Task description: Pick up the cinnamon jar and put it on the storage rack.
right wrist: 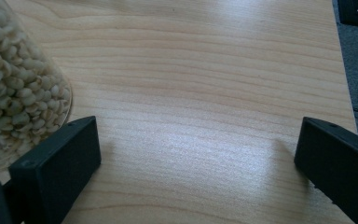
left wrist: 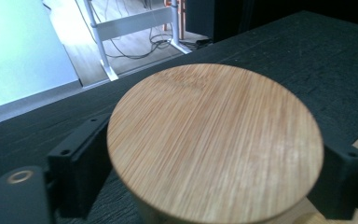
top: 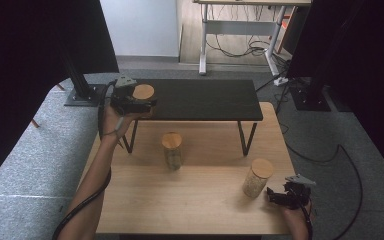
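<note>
My left gripper (top: 147, 104), jaws parted beside but not pressing the round bamboo-lidded jar (left wrist: 214, 142), held it on the low black shelf (top: 205, 100), while my right gripper (right wrist: 196, 163) rested wide open beside the bean-filled glass jar (right wrist: 14, 93).

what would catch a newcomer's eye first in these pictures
First, the round pale bamboo lid of a jar on the low black shelf at the table's far side, sitting between the left gripper and its black jaws. Next, two more glass jars with wooden lids on the light wooden table: one in the middle, one of pale beans beside the open right gripper.
</note>
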Available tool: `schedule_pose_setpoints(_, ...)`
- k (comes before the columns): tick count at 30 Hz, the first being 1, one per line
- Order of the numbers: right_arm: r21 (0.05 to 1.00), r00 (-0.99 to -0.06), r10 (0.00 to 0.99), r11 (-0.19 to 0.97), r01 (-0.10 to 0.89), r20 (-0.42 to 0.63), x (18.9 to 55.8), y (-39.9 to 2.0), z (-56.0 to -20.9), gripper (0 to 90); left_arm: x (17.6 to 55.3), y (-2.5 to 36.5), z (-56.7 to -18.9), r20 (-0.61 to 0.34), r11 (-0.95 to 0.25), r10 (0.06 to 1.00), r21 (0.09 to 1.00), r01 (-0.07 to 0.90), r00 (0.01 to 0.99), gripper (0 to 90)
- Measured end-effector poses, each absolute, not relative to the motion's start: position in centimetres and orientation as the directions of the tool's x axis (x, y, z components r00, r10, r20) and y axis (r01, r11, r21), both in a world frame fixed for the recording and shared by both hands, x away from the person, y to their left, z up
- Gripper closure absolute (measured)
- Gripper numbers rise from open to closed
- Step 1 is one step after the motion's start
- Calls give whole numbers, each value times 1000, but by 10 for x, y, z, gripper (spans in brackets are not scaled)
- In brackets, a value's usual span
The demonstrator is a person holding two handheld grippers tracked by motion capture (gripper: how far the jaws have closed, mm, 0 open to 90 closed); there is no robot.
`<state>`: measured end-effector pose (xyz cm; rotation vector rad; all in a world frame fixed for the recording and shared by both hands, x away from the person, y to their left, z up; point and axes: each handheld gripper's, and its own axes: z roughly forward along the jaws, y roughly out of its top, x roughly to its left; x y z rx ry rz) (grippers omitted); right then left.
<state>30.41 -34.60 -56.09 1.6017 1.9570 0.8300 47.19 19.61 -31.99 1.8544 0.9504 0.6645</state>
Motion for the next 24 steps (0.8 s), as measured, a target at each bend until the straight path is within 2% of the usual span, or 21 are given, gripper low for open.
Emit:
schedule_pose_setpoints(9, 710, -204, 979, 134, 691, 15, 304, -346, -561, 0, 468, 198, -322, 52, -271, 824, 911, 312, 564, 66)
schedule_pose_setpoints(24, 711, -215, 976, 141, 689, 16, 304, -345, -561, 0, 447, 205, -326, 49, -260, 814, 921, 289, 579, 63)
